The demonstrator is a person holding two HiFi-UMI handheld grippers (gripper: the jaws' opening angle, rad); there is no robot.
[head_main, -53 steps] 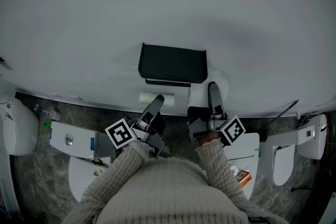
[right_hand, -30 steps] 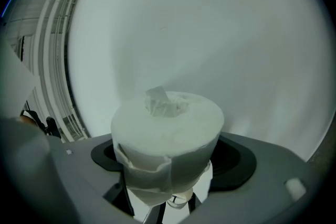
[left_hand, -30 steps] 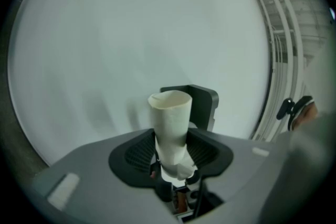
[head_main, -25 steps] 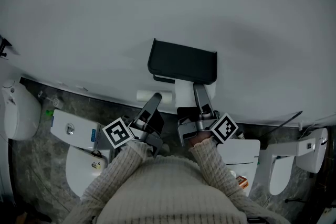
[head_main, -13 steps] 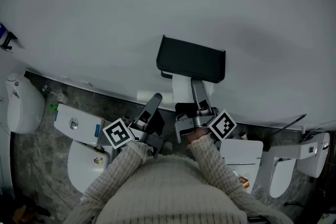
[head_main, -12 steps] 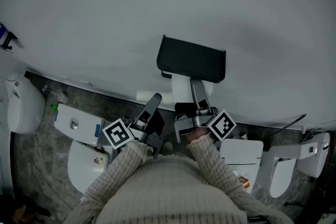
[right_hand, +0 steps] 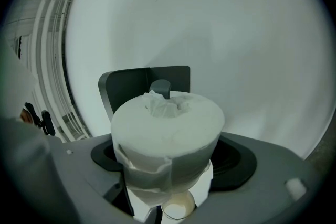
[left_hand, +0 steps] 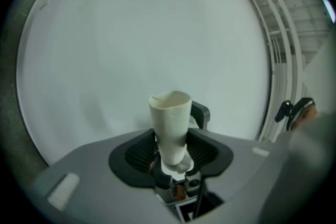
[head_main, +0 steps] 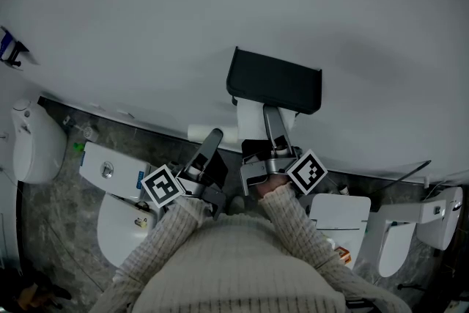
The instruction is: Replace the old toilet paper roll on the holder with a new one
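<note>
White, plain wall (head_main: 220, 4) fills the upper field, bare on every side of the black flat rectangular holder (head_main: 275, 80) mounted on it. There is free space left, right and above the holder. Its lower edge is the crowded side.

Grey marbled stone floor (head_main: 51, 231) runs below the wall line, with white toilet fixtures (head_main: 33, 150) standing along it, well apart from both tools.

Right gripper (head_main: 270, 117) points up at the holder's underside. Its jaws pinch a full white toilet paper roll (head_main: 251, 121) across its sides. In the right gripper view the roll (right_hand: 168, 139) stands end-up between the jaws, loose tissue crumpled at its top, and the holder (right_hand: 131, 86) rises directly behind it. In the head view the roll sits just under the holder's lower edge. Cannot tell whether they touch.

Left gripper (head_main: 211, 139) sits lower and to the left, jaws clamped on a bare cream cardboard tube (left_hand: 170, 123). The tube stands upright between them against empty wall. In the head view the tube (head_main: 205, 133) lies just beside the full roll, left of it, clear of the holder.
</note>
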